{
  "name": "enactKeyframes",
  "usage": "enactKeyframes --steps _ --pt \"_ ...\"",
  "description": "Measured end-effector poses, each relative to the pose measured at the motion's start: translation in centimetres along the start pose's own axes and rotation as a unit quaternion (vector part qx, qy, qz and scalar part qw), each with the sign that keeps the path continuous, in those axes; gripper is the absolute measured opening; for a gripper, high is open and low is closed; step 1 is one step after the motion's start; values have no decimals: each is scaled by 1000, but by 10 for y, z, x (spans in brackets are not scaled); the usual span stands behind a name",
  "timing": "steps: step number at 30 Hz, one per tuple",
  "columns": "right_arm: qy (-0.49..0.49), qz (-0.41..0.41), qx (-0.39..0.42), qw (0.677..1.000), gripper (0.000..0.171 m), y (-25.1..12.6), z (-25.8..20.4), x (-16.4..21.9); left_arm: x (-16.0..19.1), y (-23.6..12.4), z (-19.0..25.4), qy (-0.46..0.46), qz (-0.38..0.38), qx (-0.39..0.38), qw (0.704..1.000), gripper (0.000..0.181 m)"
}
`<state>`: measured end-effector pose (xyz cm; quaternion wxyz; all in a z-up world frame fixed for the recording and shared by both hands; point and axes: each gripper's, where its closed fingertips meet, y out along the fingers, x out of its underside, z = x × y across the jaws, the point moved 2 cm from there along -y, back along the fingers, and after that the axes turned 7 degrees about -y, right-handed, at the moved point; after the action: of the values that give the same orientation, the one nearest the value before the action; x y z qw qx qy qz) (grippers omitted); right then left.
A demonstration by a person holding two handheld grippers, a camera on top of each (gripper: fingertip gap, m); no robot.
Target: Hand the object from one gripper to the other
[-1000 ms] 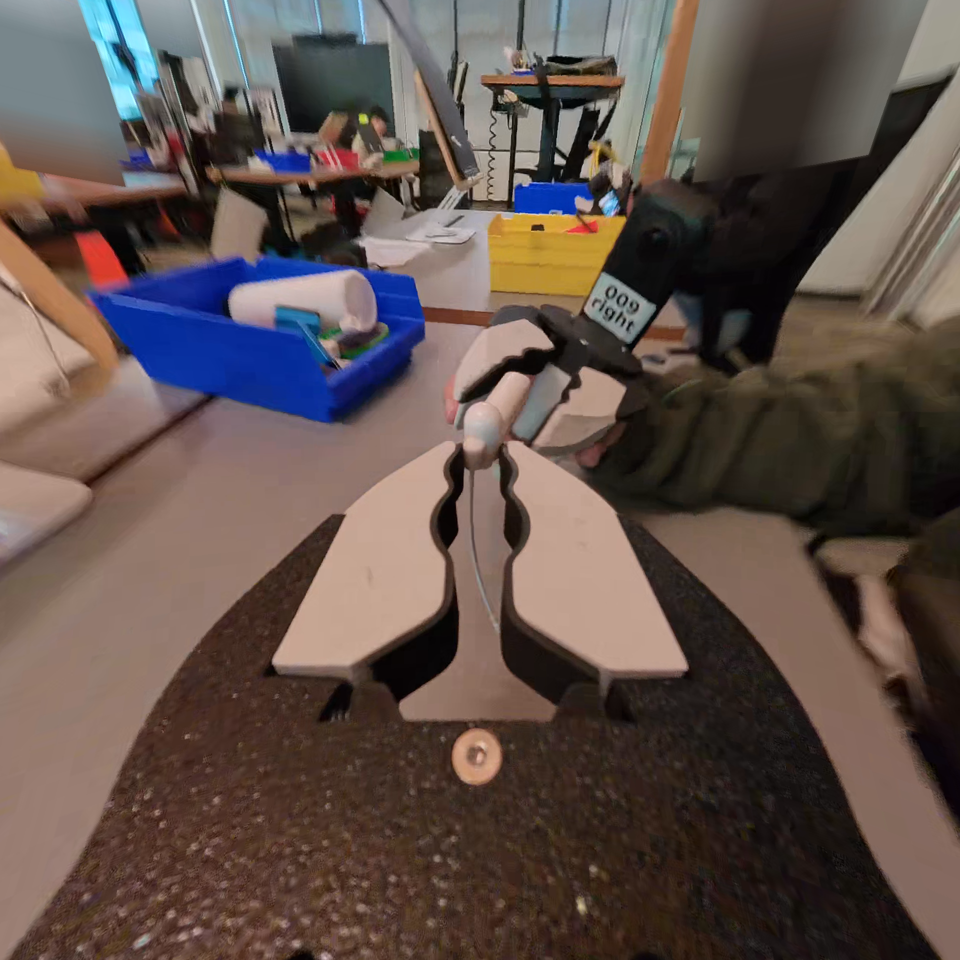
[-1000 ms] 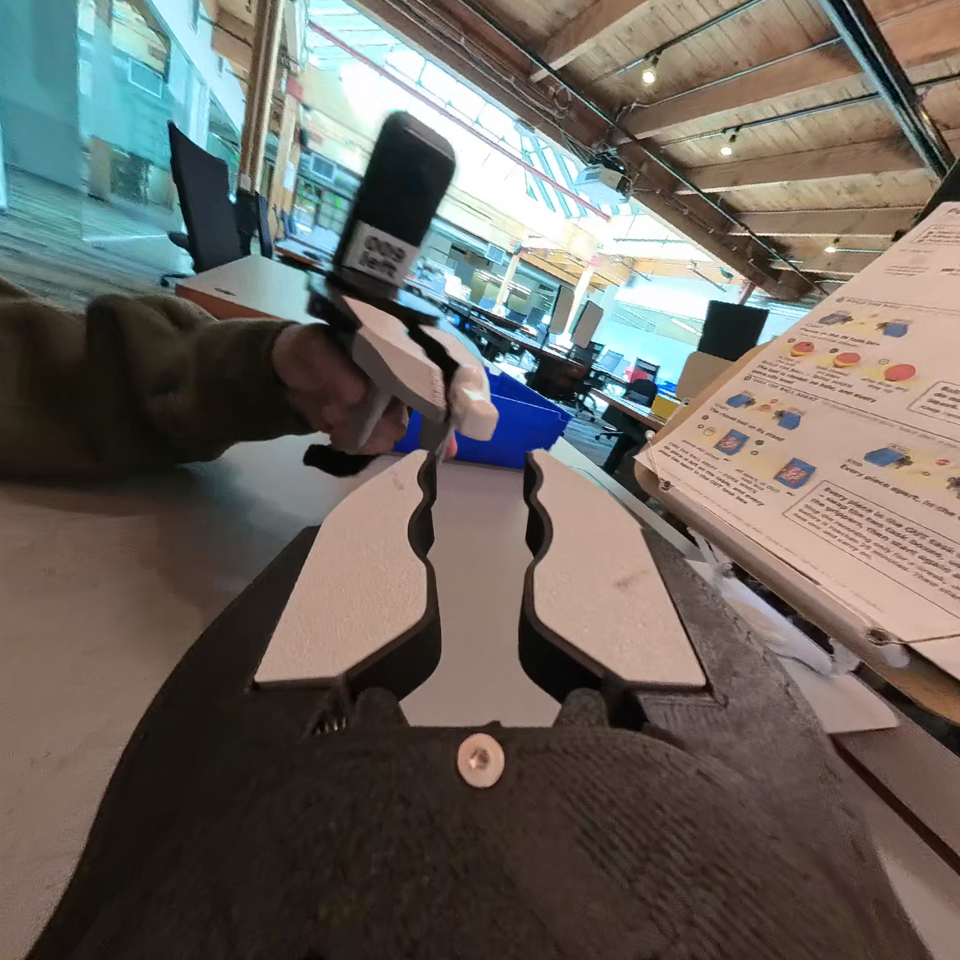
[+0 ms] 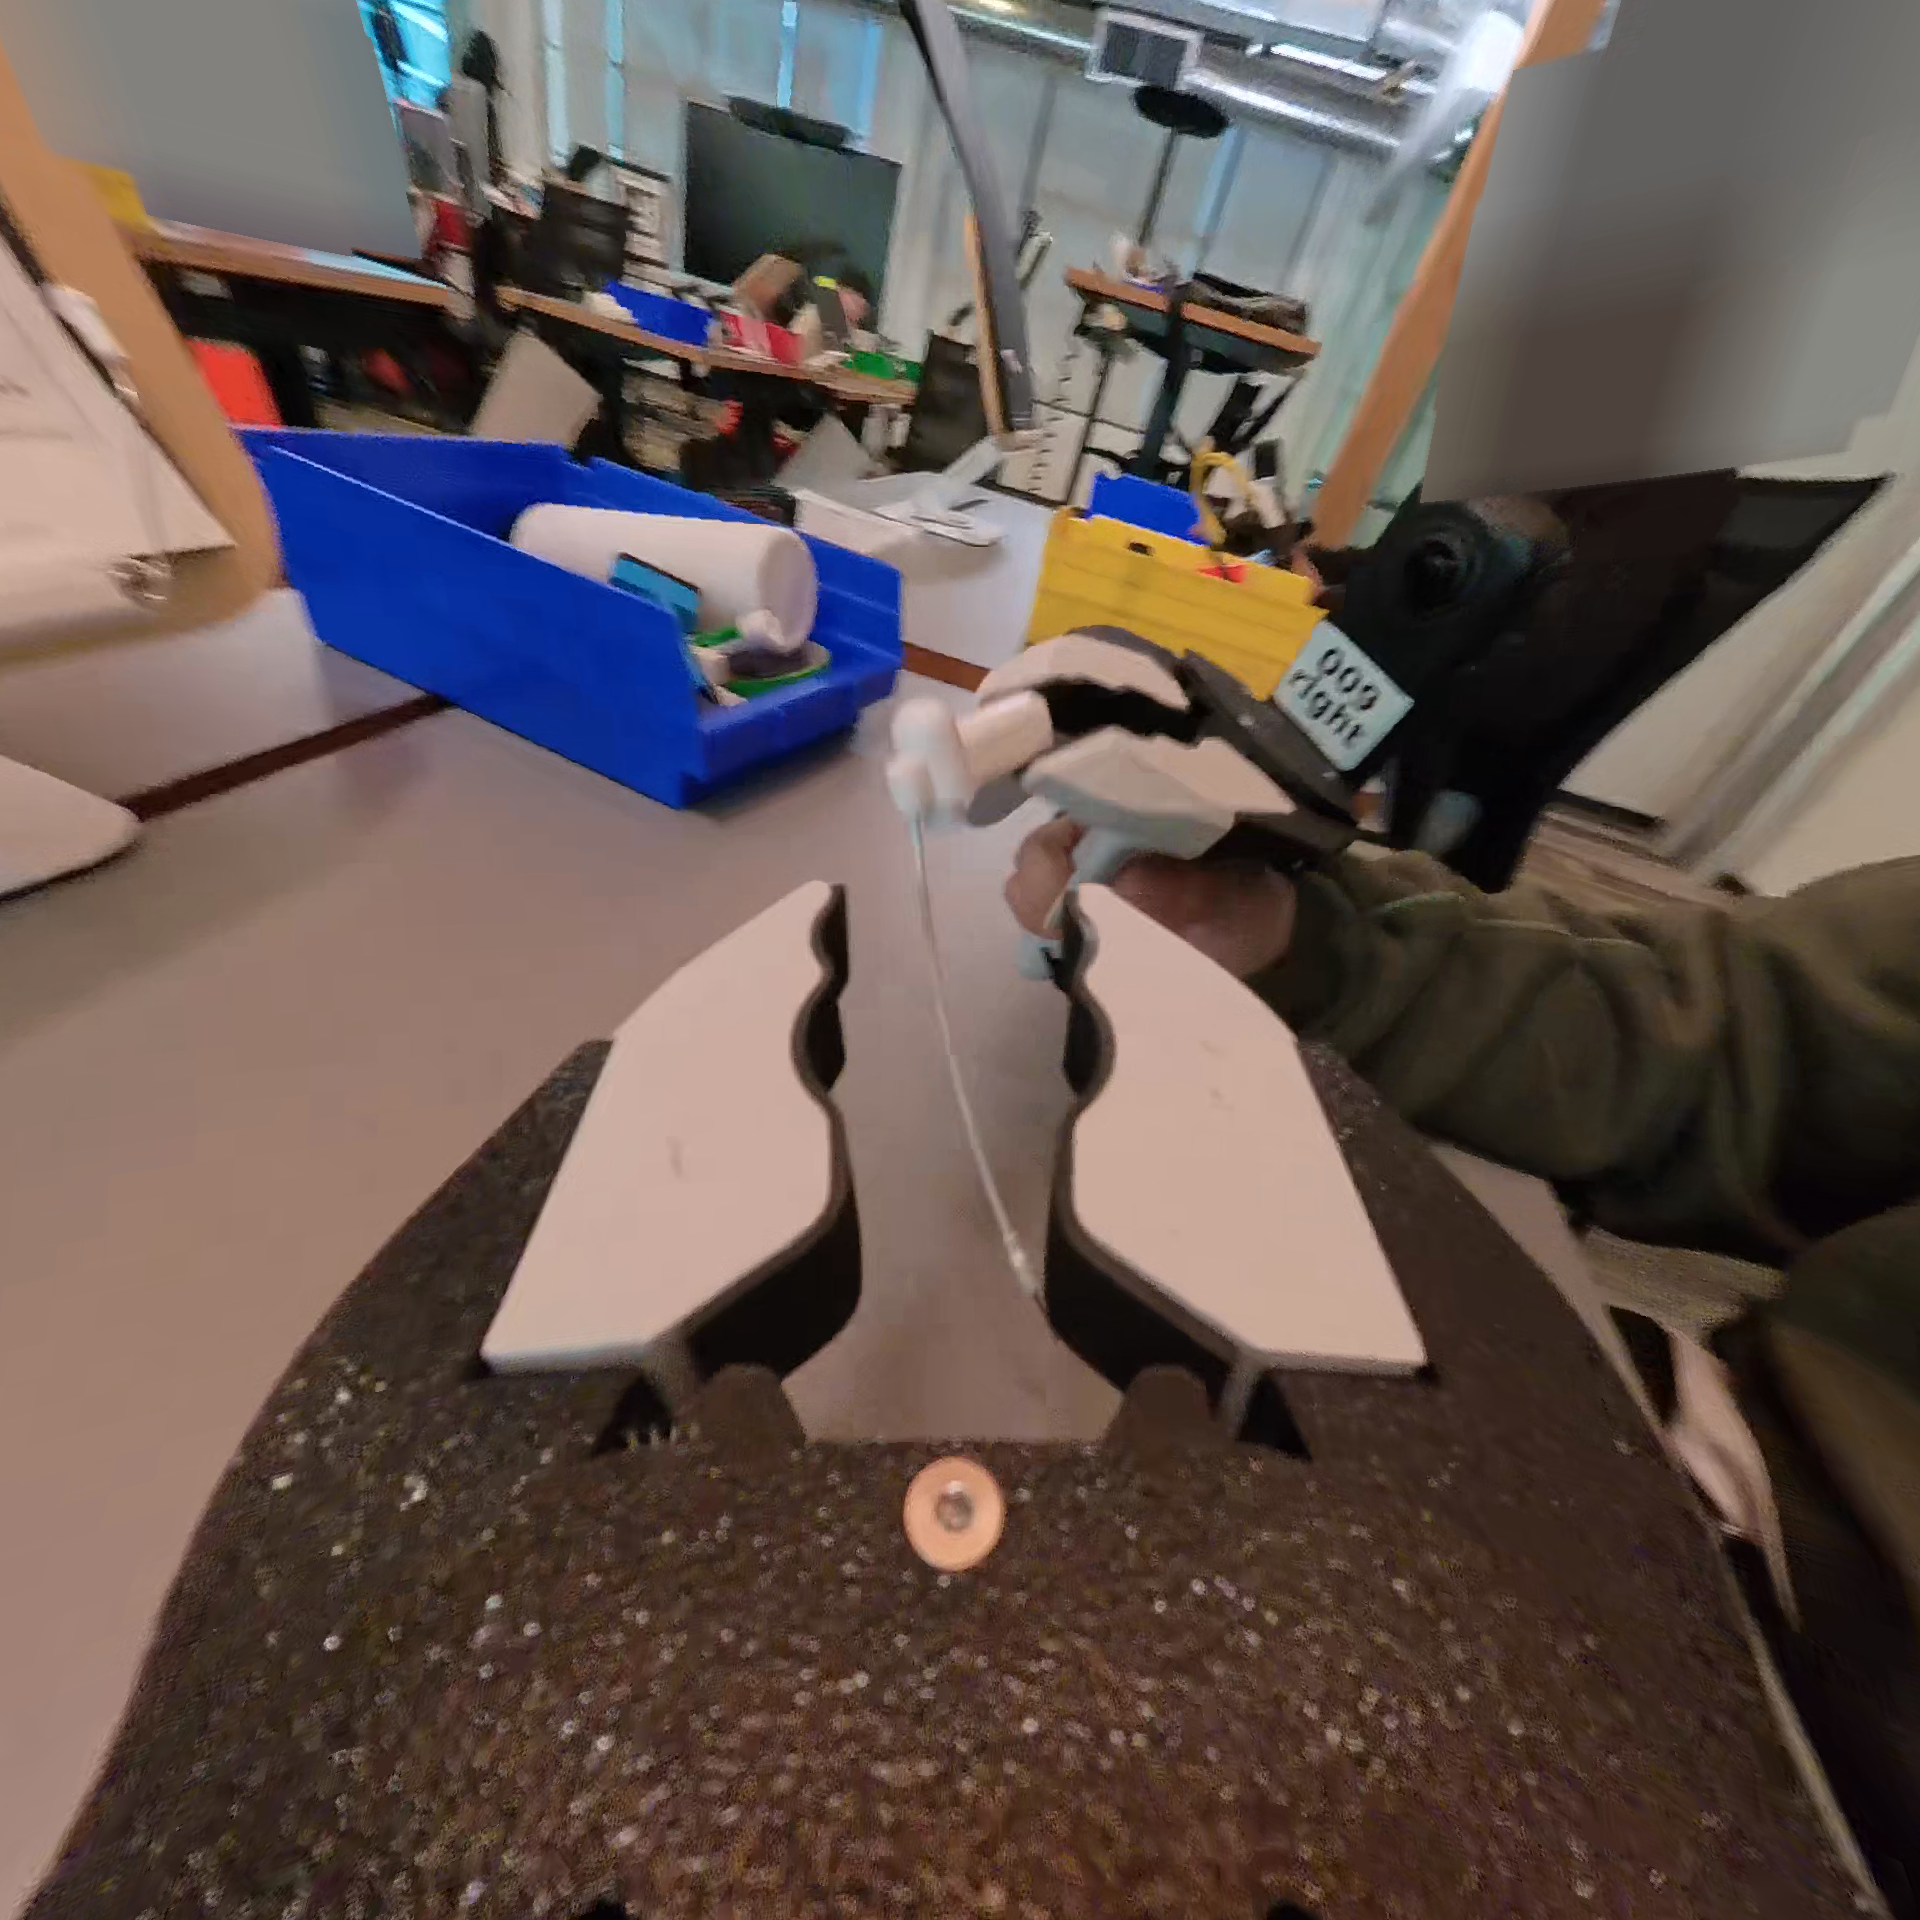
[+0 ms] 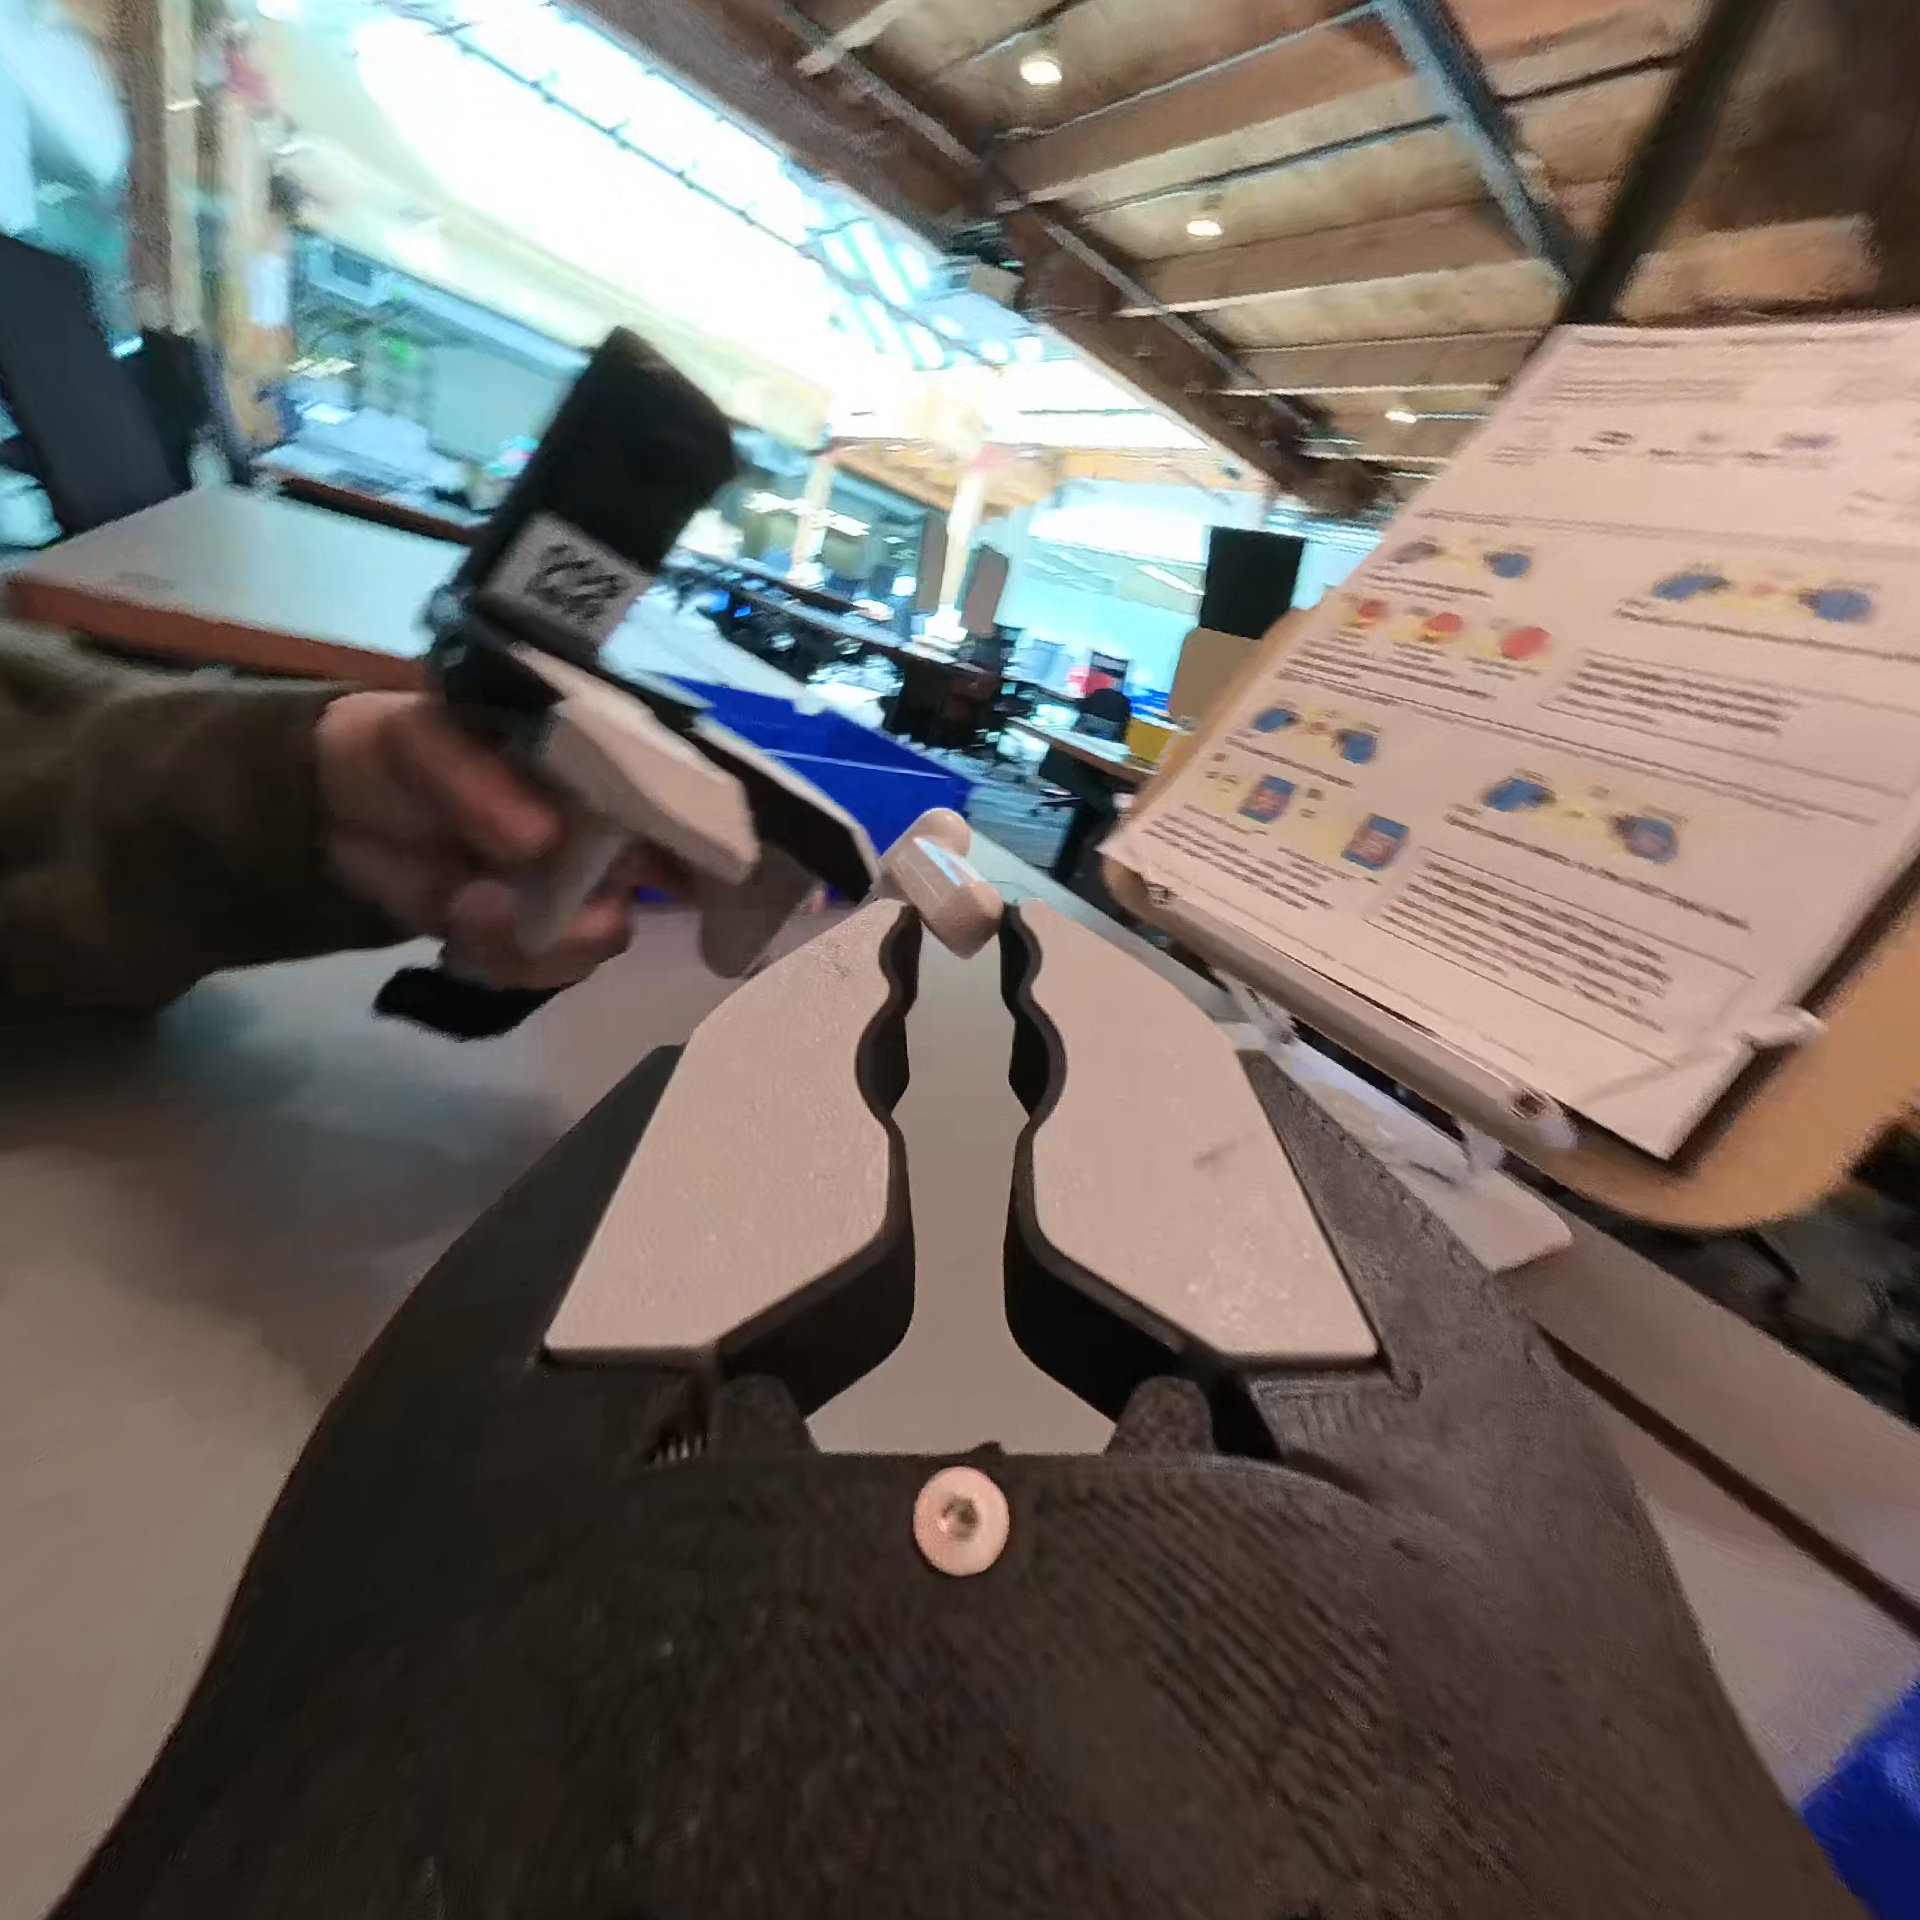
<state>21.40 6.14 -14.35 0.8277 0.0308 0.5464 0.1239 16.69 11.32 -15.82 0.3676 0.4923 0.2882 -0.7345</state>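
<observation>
- The right hand-held gripper (image 4: 961,920) is clamped on a small white plastic plug-like object (image 4: 940,878) at its fingertips; the right wrist view shows only this blocky end, tilted, held above the grey worktop (image 4: 156,1299).
- The left wrist view shows the same right hand-held gripper (image 3: 997,748) from outside, with the object (image 3: 935,764) sticking out of its tips and a thin white cord (image 3: 961,1081) hanging from it, a cord the right wrist view does not show.
- The left hand-held gripper (image 3: 951,935) stands open and empty; the cord runs down through the gap between its fingers, and contact with them cannot be judged.
- A blue plastic bin (image 3: 499,634) and a yellow plastic bin (image 3: 1153,592) appear only in the left wrist view; a tilted board with printed sheets (image 4: 1558,769) only in the right.
- Motion blur softens both views, and the far left hand-held gripper's (image 4: 821,862) tips are partly hidden.
</observation>
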Motion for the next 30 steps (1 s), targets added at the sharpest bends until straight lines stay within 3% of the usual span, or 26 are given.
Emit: enactKeyframes --steps 5,10,16,21,23,30 --pt "83 -10 135 987 15 -20 49 10 30 6 -21 51 -109 -84 989 47" --pt "122 3 148 981 15 -24 54 12 56 22 -22 66 -175 -105 977 42" --pt "106 7 120 987 15 -16 42 8 62 34 -5 10 -166 -48 985 26" --pt "115 27 86 989 15 -12 32 3 67 36 -9 25 -176 -68 982 26" --pt "116 29 86 989 15 -11 32 3 69 36 -7 35 -188 -63 979 3" --pt "115 13 116 987 15 -17 43 11 53 30 -11 35 -156 -72 984 2"
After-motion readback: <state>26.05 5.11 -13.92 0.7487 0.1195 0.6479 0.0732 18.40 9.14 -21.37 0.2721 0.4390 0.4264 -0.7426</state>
